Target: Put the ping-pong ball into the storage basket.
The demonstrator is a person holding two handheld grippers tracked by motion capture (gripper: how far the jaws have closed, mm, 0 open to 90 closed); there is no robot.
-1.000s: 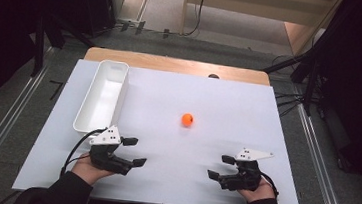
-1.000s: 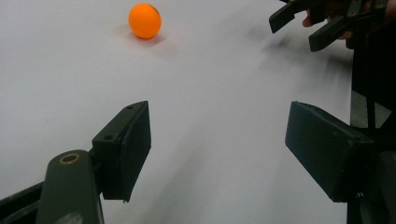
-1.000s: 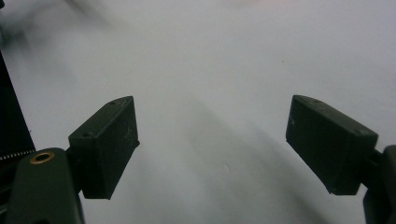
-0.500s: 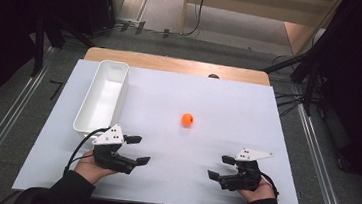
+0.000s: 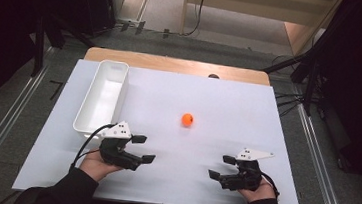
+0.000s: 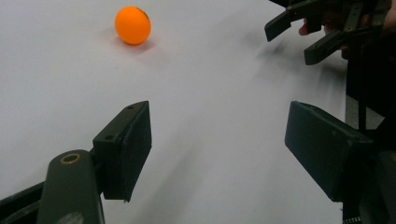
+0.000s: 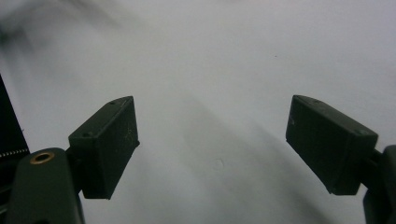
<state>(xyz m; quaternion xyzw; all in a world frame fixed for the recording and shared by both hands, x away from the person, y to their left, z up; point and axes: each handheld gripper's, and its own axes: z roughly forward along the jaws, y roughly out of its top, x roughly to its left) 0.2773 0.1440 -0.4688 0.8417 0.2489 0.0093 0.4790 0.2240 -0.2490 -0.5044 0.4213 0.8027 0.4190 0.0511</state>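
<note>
An orange ball lies on the white tabletop, a little right of centre. My left gripper is held near the front left, pointing right, open with nothing between its jaws. In the left gripper view the ball sits ahead at the upper left, well beyond the open left gripper, and the right gripper shows at the top right. My right gripper is held near the front right, pointing left, open and empty. In the right gripper view, bare white table lies between the jaws of the right gripper.
A long white tray stands along the table's left side, just behind my left hand; its inside looks empty. A wooden strip borders the far edge. Dark stands and cables surround the table on the floor.
My left gripper has edged slightly to the right. The right gripper and the ball have kept still.
</note>
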